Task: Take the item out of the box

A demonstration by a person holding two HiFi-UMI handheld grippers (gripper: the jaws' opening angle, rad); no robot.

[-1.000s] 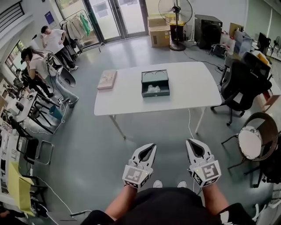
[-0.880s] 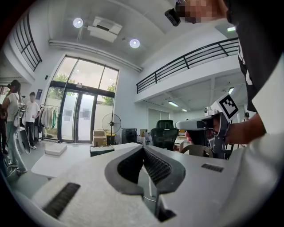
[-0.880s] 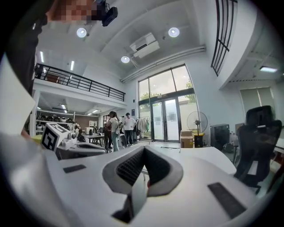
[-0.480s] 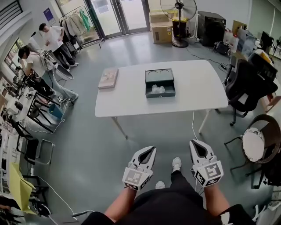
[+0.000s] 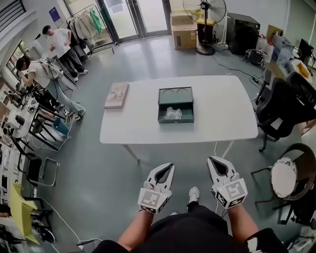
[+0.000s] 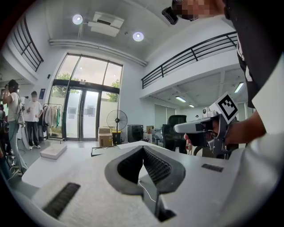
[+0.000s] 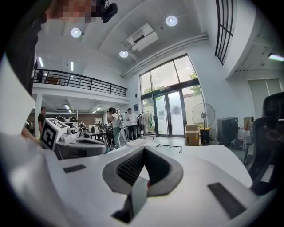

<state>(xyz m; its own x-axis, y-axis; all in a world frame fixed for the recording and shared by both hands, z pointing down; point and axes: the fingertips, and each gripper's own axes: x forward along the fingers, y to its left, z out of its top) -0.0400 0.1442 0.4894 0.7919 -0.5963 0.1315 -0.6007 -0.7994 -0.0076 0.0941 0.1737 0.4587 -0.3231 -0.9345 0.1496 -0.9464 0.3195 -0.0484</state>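
Observation:
A dark green box [image 5: 176, 105] lies open on the white table [image 5: 222, 108], its lid standing up at the far side. A pale crumpled item [image 5: 174, 113] rests in its near compartment. Both grippers hang low in front of the person's body, well short of the table. My left gripper [image 5: 169, 165] is shut with nothing in it, its tips meeting [image 6: 143, 147]. My right gripper [image 5: 214, 159] is likewise shut and empty [image 7: 144, 148]. Seen from both gripper views, the box is a thin dark shape far ahead [image 6: 104, 150] [image 7: 168, 145].
A flat pinkish book-like box [image 5: 116, 95] lies on the table's left end. Two people [image 5: 57, 44] stand by desks at the left. A black office chair [image 5: 284, 101] and a round stool [image 5: 284, 160] stand right of the table. A fan [image 5: 203, 15] and cardboard boxes [image 5: 183, 30] stand beyond.
The person has walked a step toward the table, which now sits slightly nearer and more central. Both grippers stay shut, low and side by side.

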